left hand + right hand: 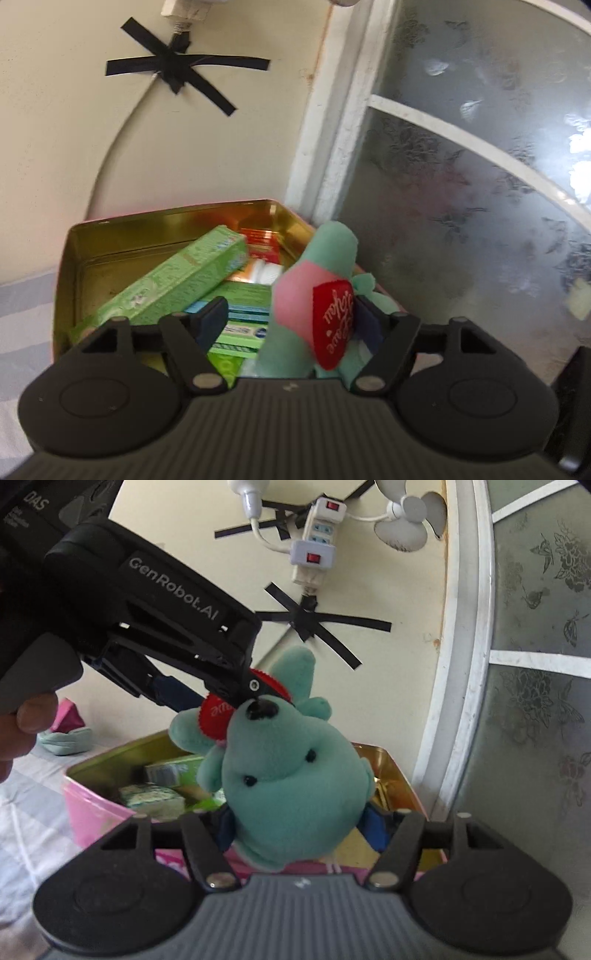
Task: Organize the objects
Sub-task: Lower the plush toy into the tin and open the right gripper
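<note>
A teal plush toy (295, 775) with a pink belly and a red heart (332, 321) hangs over an open tin (96, 797), pink outside and gold inside. My right gripper (299, 827) is shut on the toy's head, a blue pad pressing each side. My left gripper (291, 321) reaches in from the upper left in the right wrist view, its tip (255, 690) at the heart. In the left wrist view the toy's body leans on the right finger (369, 325), with a gap to the left finger (212, 317), so the jaws stand open. The tin (173, 218) holds a green box (177, 280) and other packets.
The tin sits on a striped cloth (29, 812) against a cream wall, beside a frosted window (480, 184). A power strip (314, 542) and a small fan (406, 517) hang on the wall. A pink and teal soft item (66, 731) lies at the left. A person's fingers (22, 723) hold the left gripper.
</note>
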Motion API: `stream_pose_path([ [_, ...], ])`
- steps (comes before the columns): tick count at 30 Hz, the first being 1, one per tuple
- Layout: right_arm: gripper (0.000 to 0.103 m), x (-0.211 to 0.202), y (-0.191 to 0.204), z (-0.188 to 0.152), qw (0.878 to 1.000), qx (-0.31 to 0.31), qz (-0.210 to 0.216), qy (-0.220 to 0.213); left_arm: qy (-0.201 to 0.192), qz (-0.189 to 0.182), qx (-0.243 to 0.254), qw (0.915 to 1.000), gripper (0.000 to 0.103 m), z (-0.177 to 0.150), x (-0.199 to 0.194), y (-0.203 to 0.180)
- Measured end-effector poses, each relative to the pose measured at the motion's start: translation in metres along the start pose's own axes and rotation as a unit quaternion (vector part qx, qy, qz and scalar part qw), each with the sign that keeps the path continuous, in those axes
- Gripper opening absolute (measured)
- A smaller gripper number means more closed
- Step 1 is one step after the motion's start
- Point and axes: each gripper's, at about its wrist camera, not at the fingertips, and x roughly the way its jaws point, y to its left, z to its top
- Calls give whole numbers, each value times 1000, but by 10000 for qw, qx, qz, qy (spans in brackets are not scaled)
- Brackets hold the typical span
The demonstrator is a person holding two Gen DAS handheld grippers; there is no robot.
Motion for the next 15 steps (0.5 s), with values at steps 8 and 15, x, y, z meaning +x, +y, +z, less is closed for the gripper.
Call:
stream_pose_path([
  [8, 92, -14, -10, -13, 9978, 280, 90, -590, -206, 1659, 193, 9857, 85, -21, 7, 15],
  [15, 92, -37, -8, -11, 9929, 413, 562, -964, -422, 2121, 125, 9763, 93, -29, -20, 21],
])
